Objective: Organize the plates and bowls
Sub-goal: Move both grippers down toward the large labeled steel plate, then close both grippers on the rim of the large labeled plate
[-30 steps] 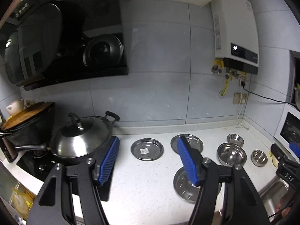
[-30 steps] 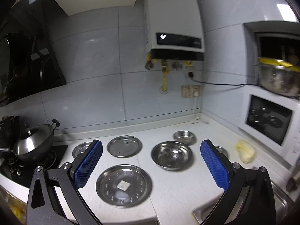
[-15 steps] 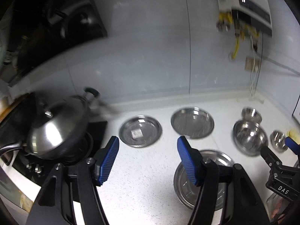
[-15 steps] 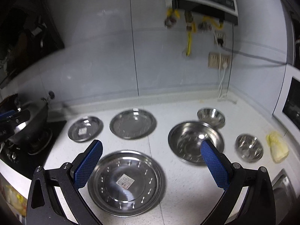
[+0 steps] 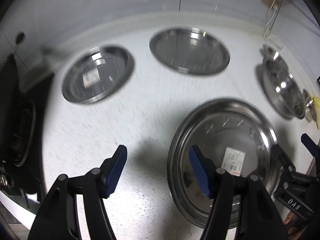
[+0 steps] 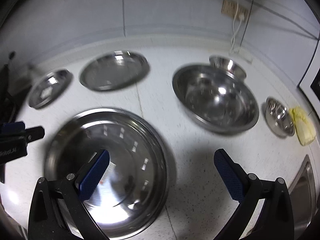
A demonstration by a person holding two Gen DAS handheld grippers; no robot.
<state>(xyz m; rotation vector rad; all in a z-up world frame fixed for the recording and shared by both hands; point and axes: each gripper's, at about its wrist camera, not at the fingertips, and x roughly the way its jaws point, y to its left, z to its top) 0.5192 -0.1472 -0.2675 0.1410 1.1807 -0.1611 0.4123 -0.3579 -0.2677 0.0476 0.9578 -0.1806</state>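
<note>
While both grippers hover with fingers spread wide and empty, the large steel plate (image 6: 106,172) lies flat on the counter (image 6: 196,146) beneath the right gripper (image 6: 162,172). Better to straddle its near rim (thin, slippery metal) and close firmly; the left gripper (image 5: 158,170) could steady the opposite edge.

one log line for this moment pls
left tool open, empty | right tool open, empty | both above large plate | nothing stacked yet
</note>
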